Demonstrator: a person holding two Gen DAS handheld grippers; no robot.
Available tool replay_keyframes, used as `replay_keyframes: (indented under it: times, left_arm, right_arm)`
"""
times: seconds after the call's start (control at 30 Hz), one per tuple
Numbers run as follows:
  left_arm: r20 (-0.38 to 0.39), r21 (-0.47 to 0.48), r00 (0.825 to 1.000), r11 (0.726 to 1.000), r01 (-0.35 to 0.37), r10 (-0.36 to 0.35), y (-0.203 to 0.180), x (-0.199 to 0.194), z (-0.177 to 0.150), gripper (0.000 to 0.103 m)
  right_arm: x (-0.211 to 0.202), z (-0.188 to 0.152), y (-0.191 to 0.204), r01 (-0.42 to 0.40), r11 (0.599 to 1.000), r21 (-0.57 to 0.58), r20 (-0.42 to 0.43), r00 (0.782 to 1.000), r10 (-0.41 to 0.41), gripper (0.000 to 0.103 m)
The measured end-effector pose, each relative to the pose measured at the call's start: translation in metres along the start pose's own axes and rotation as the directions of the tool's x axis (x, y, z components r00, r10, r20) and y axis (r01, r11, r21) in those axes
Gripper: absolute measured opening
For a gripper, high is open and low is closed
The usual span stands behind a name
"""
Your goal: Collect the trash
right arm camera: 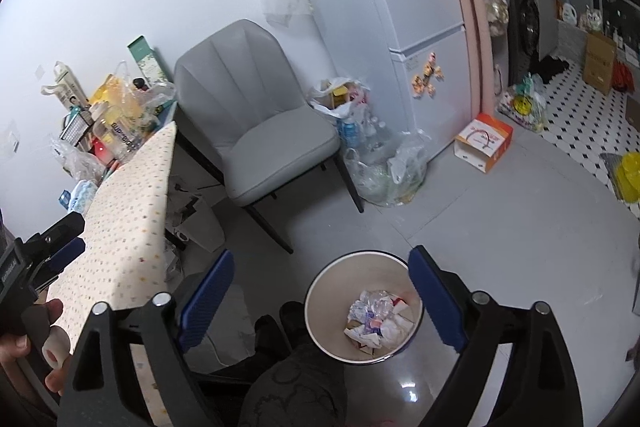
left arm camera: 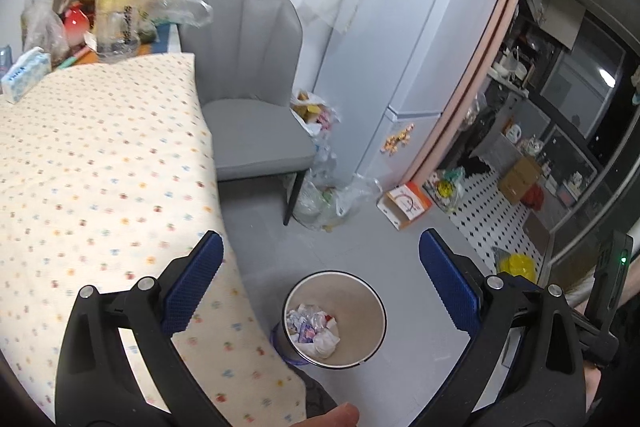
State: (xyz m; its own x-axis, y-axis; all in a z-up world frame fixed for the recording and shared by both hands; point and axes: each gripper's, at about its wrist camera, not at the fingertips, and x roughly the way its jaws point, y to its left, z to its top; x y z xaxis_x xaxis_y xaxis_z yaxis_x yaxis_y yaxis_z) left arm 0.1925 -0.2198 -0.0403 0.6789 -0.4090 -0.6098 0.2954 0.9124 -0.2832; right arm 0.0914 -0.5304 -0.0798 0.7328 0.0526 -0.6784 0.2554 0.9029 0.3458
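A round white trash bin (left arm camera: 372, 323) stands on the grey floor beside the table; it also shows in the right wrist view (right arm camera: 320, 291). Crumpled paper and wrappers (left arm camera: 314, 327) lie at its bottom, also seen from the right wrist (right arm camera: 378, 319). My left gripper (left arm camera: 320, 263) is open and empty, above the bin and the table's edge. My right gripper (right arm camera: 320, 275) is open and empty, right above the bin. The left gripper's body (right arm camera: 44, 247) shows at the left edge of the right wrist view.
A table with a dotted cloth (left arm camera: 92, 163) is on the left, with a tissue pack (left arm camera: 26, 75) and bags at its far end. A grey chair (left arm camera: 248, 99), filled plastic bags (left arm camera: 324, 187), a fridge (left arm camera: 400, 39) and an orange-white box (left arm camera: 406, 205) stand beyond.
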Motion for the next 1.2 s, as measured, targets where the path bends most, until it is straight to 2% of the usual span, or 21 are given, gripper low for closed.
replay_keyframes:
  times: [0.07,0.37,0.5,1.1,1.2]
  left_arm:
    - [0.021,-0.006,1.000,1.000,0.002,-0.002,0.005,-0.011,0.003,0.097]
    - [0.123,-0.039,0.992,0.999,-0.006,0.011,0.031,-0.081,0.006,0.097]
    - [0.152,-0.038,0.988,0.999,-0.035,0.040,0.039,-0.110,0.003,0.097]
    - [0.224,-0.068,0.964,0.989,-0.133,0.145,0.080,-0.218,-0.022,0.097]
    - [0.242,-0.074,0.953,0.983,-0.168,0.181,0.086,-0.236,-0.024,0.097]
  right_arm:
    - [-0.009,0.001,0.011,0.000,1.000,-0.012,0.018,1.000,0.000,0.095]
    - [-0.051,0.001,0.076,-0.042,0.992,-0.122,0.049,0.998,0.048,0.095]
    - [-0.067,-0.002,0.100,-0.053,0.984,-0.170,0.062,0.996,0.064,0.095]
    - [-0.136,-0.027,0.191,-0.155,0.936,-0.316,0.069,0.980,0.186,0.095]
    - [-0.143,-0.030,0.202,-0.178,0.928,-0.327,0.065,0.975,0.210,0.095]
